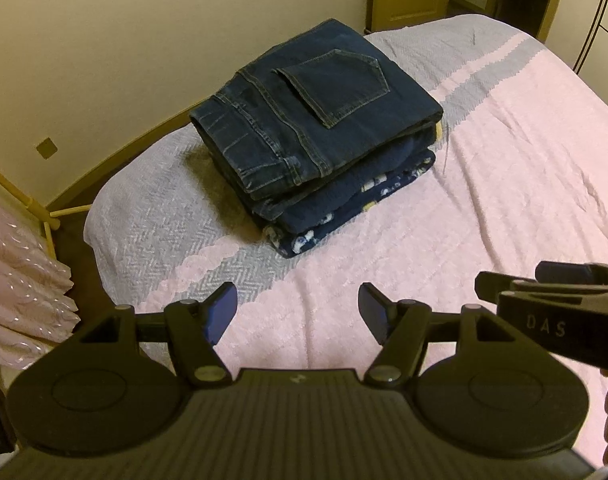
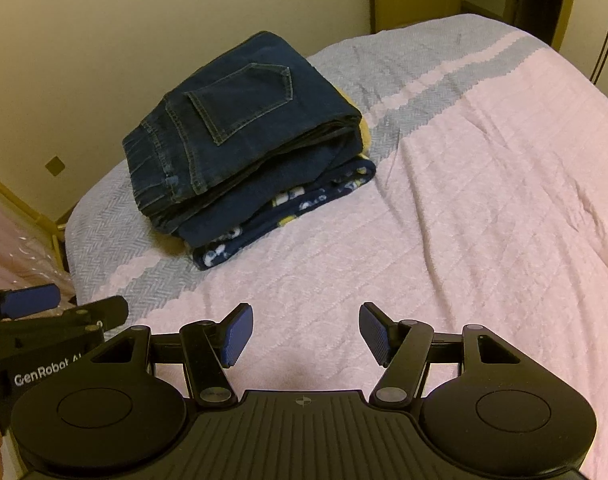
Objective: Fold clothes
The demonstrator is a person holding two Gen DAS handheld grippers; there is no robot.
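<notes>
I have both claws hanging over the pink bedspread (image 1: 484,168), side by side and angled down. My left claw (image 1: 297,314) stands wide with nothing between its blue pads (image 1: 221,312), and my right claw (image 2: 306,332) is just as wide and empty. The folded jeans (image 1: 316,108) sit well ahead of me, back pocket (image 1: 336,84) facing up, on top of a folded navy patterned fleece (image 1: 344,204). That stack rests on the grey herringbone band of the bedspread, near the bed's far corner by the cream wall (image 1: 123,40). Neither claw touches the stack.
</notes>
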